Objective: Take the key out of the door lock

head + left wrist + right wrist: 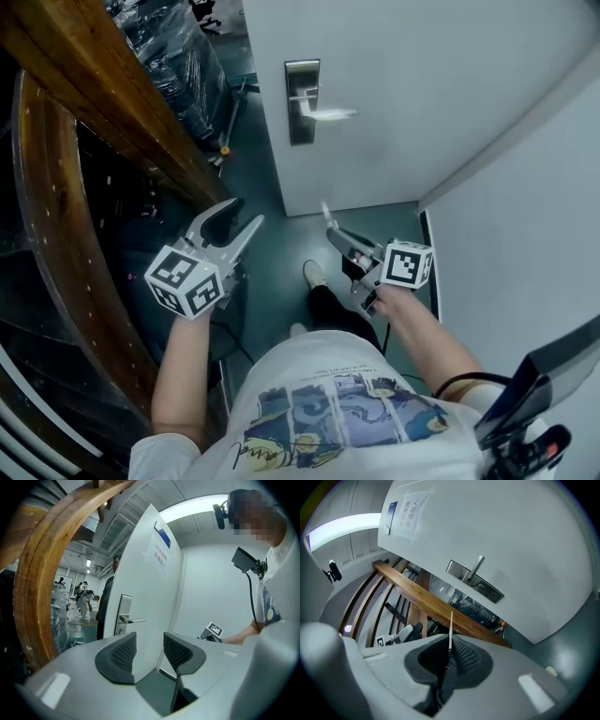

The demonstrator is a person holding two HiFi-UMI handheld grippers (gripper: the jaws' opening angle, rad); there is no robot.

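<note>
A: Is any writing legible?

B: Two notices are seen high on the flat white door (140,573): a small blue-topped card (163,537) and a white paper sheet (158,557) printed with red characters. The print is too blurred to be read.

A: Where is the key found?

B: The thin silvery metal key (450,629) is clamped between the dark ribbed pads (465,654) of the right hand-held gripper (450,646), whose jaws are closed on it. Its blade is seen edge-on, projecting past the jaw tips. The key is held well apart from the silver rectangular lock plate (302,101) and the silver lever handle (330,113), low down near the door's bottom edge.

A: And the other side?

B: The jaws of the left hand-held gripper (150,651) are held apart, and nothing is gripped between them. It is pointed toward the door, beside the brown curved wooden rail (103,103).

A: How are the arms posed?

B: The bare left forearm (178,375) and bare right forearm (427,333) are stretched forward and down from a white printed T-shirt (319,412). The two grippers are held roughly level and well apart, and a pale shoe (315,274) is seen on the grey-green floor (272,281) between them.
</note>
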